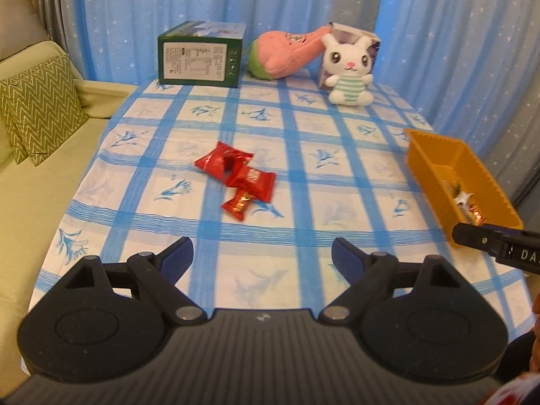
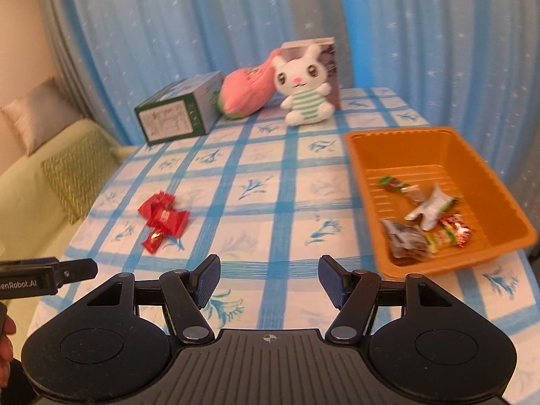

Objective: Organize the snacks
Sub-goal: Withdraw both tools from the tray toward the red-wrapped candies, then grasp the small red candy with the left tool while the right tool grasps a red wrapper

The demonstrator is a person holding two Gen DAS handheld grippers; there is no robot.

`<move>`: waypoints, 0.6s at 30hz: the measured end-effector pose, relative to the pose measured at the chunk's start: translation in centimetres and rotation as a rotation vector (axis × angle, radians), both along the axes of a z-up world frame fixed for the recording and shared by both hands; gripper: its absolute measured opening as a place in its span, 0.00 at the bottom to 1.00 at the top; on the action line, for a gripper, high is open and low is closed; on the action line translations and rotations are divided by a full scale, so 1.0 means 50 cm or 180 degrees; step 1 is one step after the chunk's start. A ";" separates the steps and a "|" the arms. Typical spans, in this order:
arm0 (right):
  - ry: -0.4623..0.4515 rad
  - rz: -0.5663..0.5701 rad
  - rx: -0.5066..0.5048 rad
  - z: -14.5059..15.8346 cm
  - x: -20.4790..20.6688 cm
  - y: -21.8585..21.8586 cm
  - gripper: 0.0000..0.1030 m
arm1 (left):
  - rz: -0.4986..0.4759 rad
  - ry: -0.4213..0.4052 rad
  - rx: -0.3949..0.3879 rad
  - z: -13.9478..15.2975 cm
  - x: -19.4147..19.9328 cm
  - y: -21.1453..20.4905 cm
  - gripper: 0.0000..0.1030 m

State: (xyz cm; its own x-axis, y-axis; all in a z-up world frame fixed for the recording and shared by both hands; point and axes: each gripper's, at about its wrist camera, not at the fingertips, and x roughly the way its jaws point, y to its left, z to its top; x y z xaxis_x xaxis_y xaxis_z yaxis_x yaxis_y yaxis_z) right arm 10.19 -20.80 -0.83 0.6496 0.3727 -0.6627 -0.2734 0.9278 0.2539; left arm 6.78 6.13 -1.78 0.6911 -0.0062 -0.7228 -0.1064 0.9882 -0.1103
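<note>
Three red snack packets (image 1: 238, 177) lie touching in a small heap near the middle of the counter (image 1: 303, 209), well apart from the orange tray (image 2: 472, 168) at its right edge, which holds several wrapped snacks (image 2: 425, 222), blurred, perhaps five. The left hand-held gripper (image 1: 261, 253) hovers wide open and empty before the heap; the right hand-held gripper (image 2: 269, 281), also spread and empty, hangs just left of the tray. Behind stand a green box (image 1: 200, 55), a pink plush (image 1: 287, 52) and a white rabbit plush (image 1: 349, 71).

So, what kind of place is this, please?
Probably a home living room: a pale green sofa with a zigzag cushion, star-print blue curtains, and a table under a blue checked cloth with a white plush rabbit.
</note>
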 end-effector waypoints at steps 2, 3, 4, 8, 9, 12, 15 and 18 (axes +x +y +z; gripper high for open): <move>-0.0001 0.0094 -0.0023 -0.013 0.013 0.018 0.62 | -0.0014 0.0049 0.0032 -0.016 0.016 0.014 0.81; -0.0002 0.0143 -0.0037 -0.018 0.022 0.027 0.62 | -0.0028 0.0073 0.0046 -0.023 0.024 0.019 0.79; -0.0012 0.0181 -0.0054 -0.024 0.030 0.037 0.62 | -0.0049 0.0100 0.0059 -0.033 0.034 0.025 0.77; -0.0020 0.0309 -0.0108 -0.050 0.069 0.072 0.62 | -0.0137 0.0178 0.0076 -0.069 0.073 0.043 0.73; -0.0021 0.0340 -0.0113 -0.057 0.079 0.080 0.62 | -0.0159 0.0184 0.0082 -0.078 0.083 0.047 0.69; -0.0043 0.0471 -0.0137 -0.075 0.110 0.107 0.62 | -0.0229 0.0194 0.0104 -0.102 0.111 0.057 0.60; -0.0068 0.0601 -0.0173 -0.092 0.137 0.136 0.62 | -0.0332 0.0205 0.0148 -0.124 0.144 0.063 0.51; -0.0070 0.0670 -0.0212 -0.108 0.162 0.158 0.62 | -0.0469 0.0178 0.0199 -0.142 0.177 0.064 0.43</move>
